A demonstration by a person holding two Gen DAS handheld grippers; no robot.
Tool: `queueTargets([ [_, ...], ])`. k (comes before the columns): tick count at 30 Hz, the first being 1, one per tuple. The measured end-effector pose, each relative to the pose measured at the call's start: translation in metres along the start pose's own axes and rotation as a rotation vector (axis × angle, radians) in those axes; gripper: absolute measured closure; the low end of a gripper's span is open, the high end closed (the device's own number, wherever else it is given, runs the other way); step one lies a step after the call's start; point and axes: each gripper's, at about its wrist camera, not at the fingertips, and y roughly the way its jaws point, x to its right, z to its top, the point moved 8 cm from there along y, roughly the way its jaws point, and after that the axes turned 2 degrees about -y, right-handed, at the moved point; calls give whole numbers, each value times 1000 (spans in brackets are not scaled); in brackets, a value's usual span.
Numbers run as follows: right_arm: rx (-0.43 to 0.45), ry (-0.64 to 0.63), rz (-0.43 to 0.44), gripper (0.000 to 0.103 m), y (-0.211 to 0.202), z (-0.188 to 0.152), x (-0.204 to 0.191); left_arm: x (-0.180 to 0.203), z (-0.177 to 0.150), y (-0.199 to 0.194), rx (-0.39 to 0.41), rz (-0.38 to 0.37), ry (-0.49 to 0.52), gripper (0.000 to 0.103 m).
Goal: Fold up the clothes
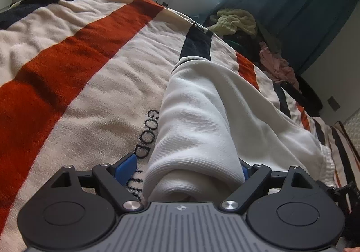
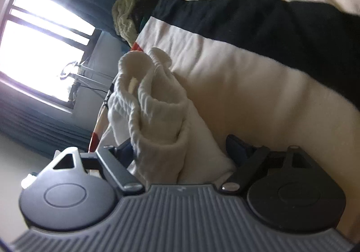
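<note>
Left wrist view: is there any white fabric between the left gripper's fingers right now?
Yes, the rolled end of the white garment sits between the blue pads of the left gripper, over the striped blanket.

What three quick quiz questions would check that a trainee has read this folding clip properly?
1. True or false: the left gripper has white cloth between its fingers.
2. Which part of the white garment sits between the right gripper's fingers? A) the ribbed band B) a button C) a zip
3. Fill in: the garment lies on a striped ____.

Key: 1 true. 2 A. 3 blanket, with cream, orange and dark stripes and the word GOOD beside the cloth.
</note>
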Motion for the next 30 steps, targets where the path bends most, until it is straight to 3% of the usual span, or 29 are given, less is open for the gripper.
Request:
queueTargets([
  [7,-3,-43,25,15,0,-4,-10,-4,0,3,0,-24,-58,12],
  [13,45,-100,167,15,-14,-2,-39,-4,2,4,9,-71,-104,11],
  [21,22,-58,94,19,-5,-3,-26,-9,8,0,27,-113,-193,10],
  [26,31,-83,43,20,-4,-4,-24,-13,15,-13,78,-141,-238,6],
  [30,45,-119,10,20,-5,-4,-26,-13,17,-13,70,-176,-268,6],
])
